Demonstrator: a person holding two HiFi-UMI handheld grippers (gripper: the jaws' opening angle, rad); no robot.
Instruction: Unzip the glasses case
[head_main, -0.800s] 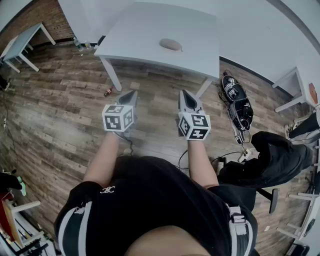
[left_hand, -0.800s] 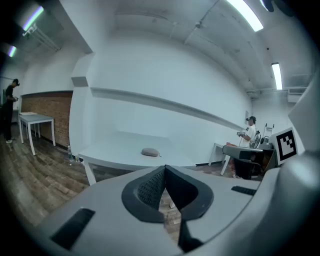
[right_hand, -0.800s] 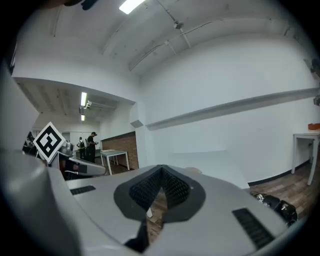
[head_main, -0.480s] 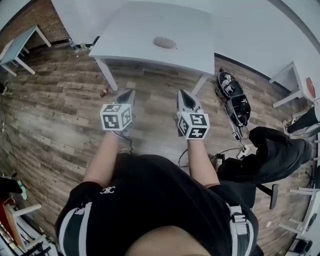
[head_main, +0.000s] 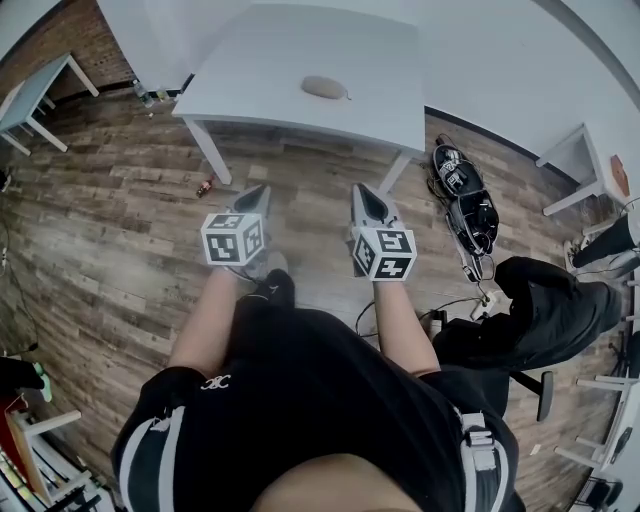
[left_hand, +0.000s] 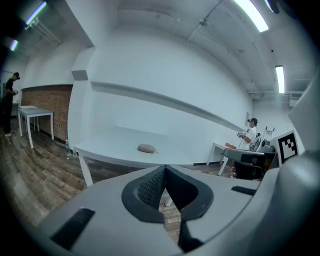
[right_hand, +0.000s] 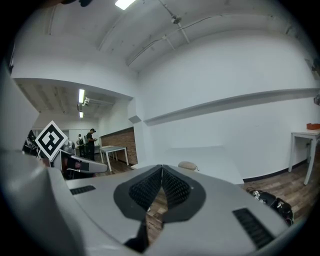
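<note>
Head view shows us the case (head_main: 325, 88) at twelve o'clock, lying nine-to-three, well beyond our clenched, empty left gripper (head_main: 264, 189) and right gripper (head_main: 360, 189), the right nearer.

Bright ceiling strips (left_hand: 252, 14) (no glare), fisheye-warped edges

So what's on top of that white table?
Just one thing: the glasses case, lying closed near the middle of the white table. What's inside the case is hidden, and its zip is too small to make out from here.
</note>
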